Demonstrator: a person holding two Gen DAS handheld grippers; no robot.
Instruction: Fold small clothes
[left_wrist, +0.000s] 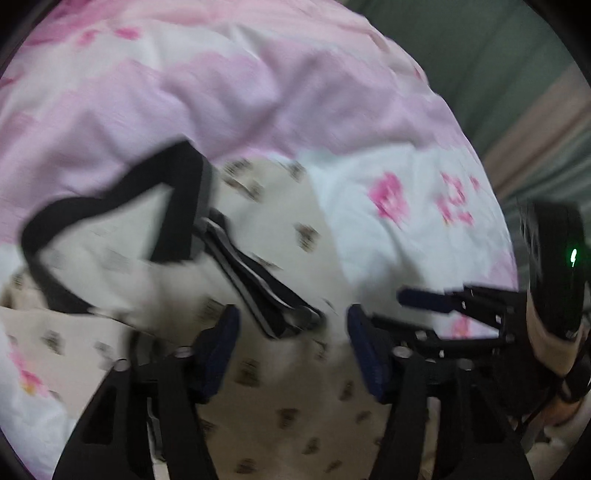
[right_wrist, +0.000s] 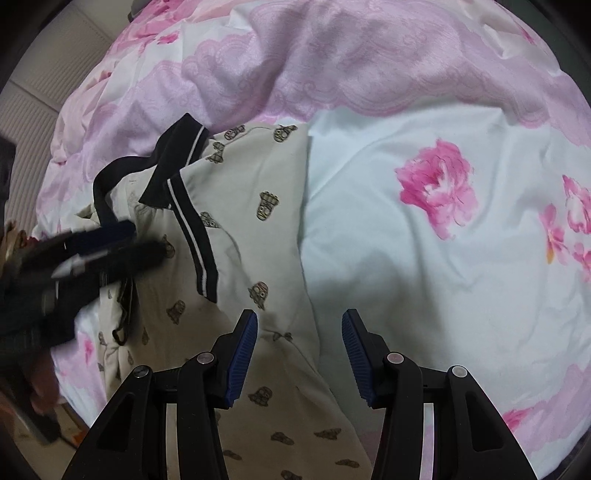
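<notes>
A little beige shirt (right_wrist: 240, 206) with a black collar (right_wrist: 192, 229) lies on the pink flowery bed (right_wrist: 406, 229). The right claw (right_wrist: 299, 350) is released, and the shirt's edge sits just below and between its fingers. The left claw (left_wrist: 291, 347) is released too, hanging over the collar. The shirt looks bunched near the left claw, so a pinch there could grab two layers and make a crooked fold.
</notes>
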